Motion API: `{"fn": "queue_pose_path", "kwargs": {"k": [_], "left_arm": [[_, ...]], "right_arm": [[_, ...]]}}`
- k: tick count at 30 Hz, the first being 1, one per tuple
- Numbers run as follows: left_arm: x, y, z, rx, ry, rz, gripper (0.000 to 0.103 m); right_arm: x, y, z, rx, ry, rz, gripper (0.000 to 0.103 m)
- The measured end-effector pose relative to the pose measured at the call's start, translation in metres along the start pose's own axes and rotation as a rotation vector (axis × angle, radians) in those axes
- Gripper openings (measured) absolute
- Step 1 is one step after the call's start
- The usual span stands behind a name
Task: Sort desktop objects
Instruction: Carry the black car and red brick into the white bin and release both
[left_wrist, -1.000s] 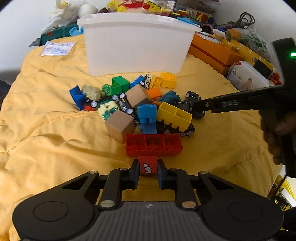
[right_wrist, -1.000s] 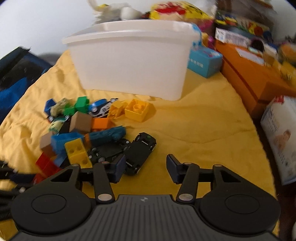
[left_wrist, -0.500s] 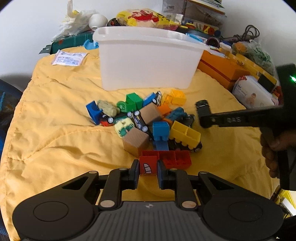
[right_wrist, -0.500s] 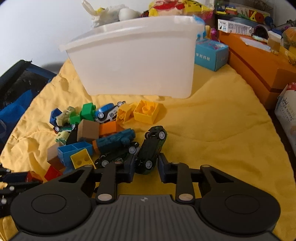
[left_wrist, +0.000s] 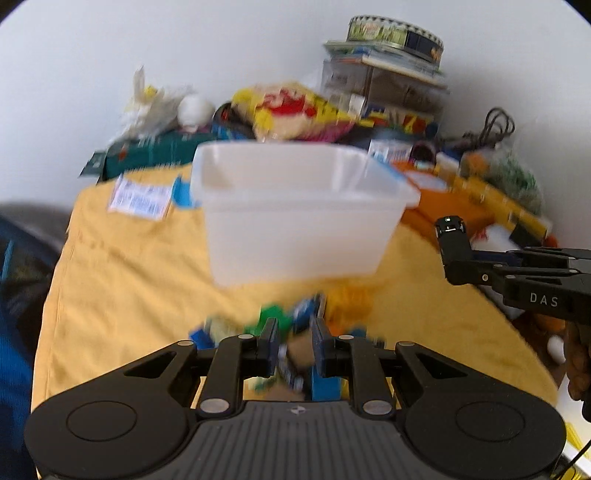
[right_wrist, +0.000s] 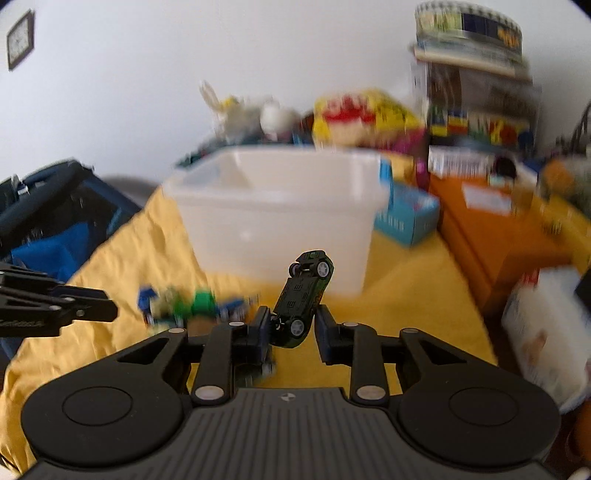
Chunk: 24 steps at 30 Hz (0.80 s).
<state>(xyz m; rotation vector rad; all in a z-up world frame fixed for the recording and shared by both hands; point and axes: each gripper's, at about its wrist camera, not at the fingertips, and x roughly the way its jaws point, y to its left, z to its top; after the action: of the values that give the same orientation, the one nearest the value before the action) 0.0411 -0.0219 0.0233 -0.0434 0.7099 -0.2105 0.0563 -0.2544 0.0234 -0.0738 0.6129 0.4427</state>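
Much of what is seen is smeared. The pile of toys (left_wrist: 284, 321) on the yellow cloth (left_wrist: 129, 266) is only blurry spots of green, blue, yellow and brown, so single blocks and cars cannot be told apart. Part of the pile is hidden behind the left gripper (left_wrist: 293, 343). The things stacked along the white wall are blurred too (bags, boxes and a round tin on top). Only a bit of a hand (left_wrist: 578, 365) is seen at the picture's edge.

The jaws of the left gripper are almost closed, with just a thin gap left. What shows in that gap is too smeared to name, so it cannot be told if anything is held there.

The right gripper (right_wrist: 291, 328) has its jaws closed on a toy car (right_wrist: 304, 291). The car is gripped at its lower end and is tipped up on end, with its flat underside and small grey wheels turned to the camera. It is dark, shiny and hard-looking. It is held up in the air in front of the white tub (right_wrist: 273, 218).

The tub is made of smooth, milky plastic with a thick rim, and it stands open on the soft, wrinkled cloth, just behind the pile. An orange box (right_wrist: 491, 236) with flat sides is seen to its right.
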Motion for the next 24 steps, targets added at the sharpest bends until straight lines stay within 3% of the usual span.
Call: {"fn": "queue_pose_path", "kwargs": {"k": [4, 7, 14, 19, 21, 24], "left_arm": [[0.005, 0.006, 0.0, 0.041, 0.005, 0.024, 0.027], [0.006, 0.007, -0.026, 0.076, 0.051, 0.032, 0.034], [0.026, -0.003, -0.087, 0.082, 0.191, 0.028, 0.034], [0.04, 0.002, -0.1, 0.063, 0.213, 0.05, 0.03], [0.042, 0.004, -0.098, 0.046, 0.201, 0.052, 0.023], [0.037, 0.005, -0.094, 0.032, 0.166, 0.044, 0.022]], "right_arm": [[0.0, -0.003, 0.02, -0.016, -0.047, 0.0, 0.029], [-0.001, -0.006, 0.018, -0.009, -0.051, 0.002, 0.029], [-0.004, -0.006, -0.01, -0.007, 0.014, 0.024, 0.029], [-0.009, -0.004, -0.014, -0.022, 0.021, 0.035, 0.029], [-0.011, -0.002, -0.015, -0.023, 0.021, 0.034, 0.029], [-0.012, -0.001, -0.015, -0.028, 0.023, 0.036, 0.029]]}}
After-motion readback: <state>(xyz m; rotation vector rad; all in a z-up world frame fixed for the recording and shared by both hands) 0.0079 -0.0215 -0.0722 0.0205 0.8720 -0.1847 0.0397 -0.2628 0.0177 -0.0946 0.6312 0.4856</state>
